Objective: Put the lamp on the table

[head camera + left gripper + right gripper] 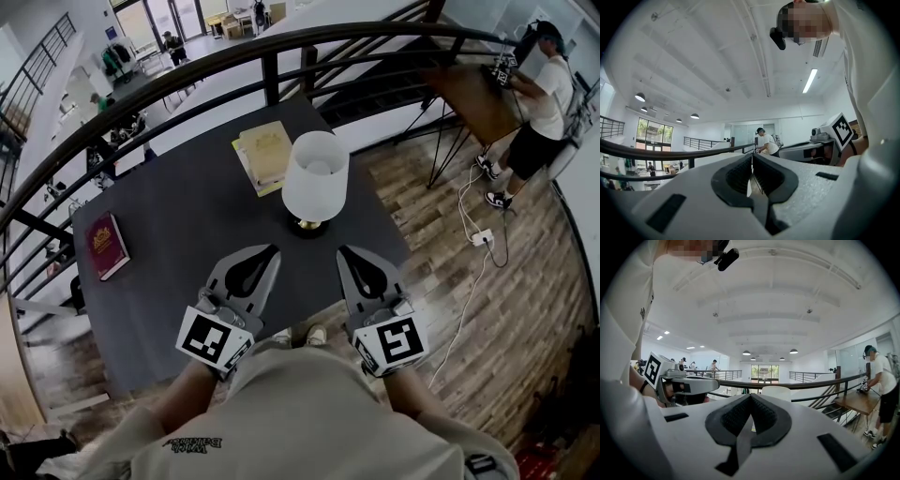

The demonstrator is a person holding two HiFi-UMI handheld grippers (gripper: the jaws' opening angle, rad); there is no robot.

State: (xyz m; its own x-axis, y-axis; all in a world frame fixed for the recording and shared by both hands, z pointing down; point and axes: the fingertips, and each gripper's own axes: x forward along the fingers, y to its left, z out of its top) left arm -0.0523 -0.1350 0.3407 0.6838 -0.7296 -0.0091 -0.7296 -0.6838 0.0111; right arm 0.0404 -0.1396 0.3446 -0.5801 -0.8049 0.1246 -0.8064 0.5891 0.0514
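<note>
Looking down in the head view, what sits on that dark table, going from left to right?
dark red rectangular book → pale yellow rectangular book → white-shaded table lamp with a brass base

No word or number could be read with certainty. The dark print on the person's shirt showed upside down in the head view and was too small to spell out. The red book carried a gold emblem and the yellow book a faint cover design — both illegible. The cubes on the left gripper and the right gripper bore black-and-white square markers — patterns, not letters.
</note>
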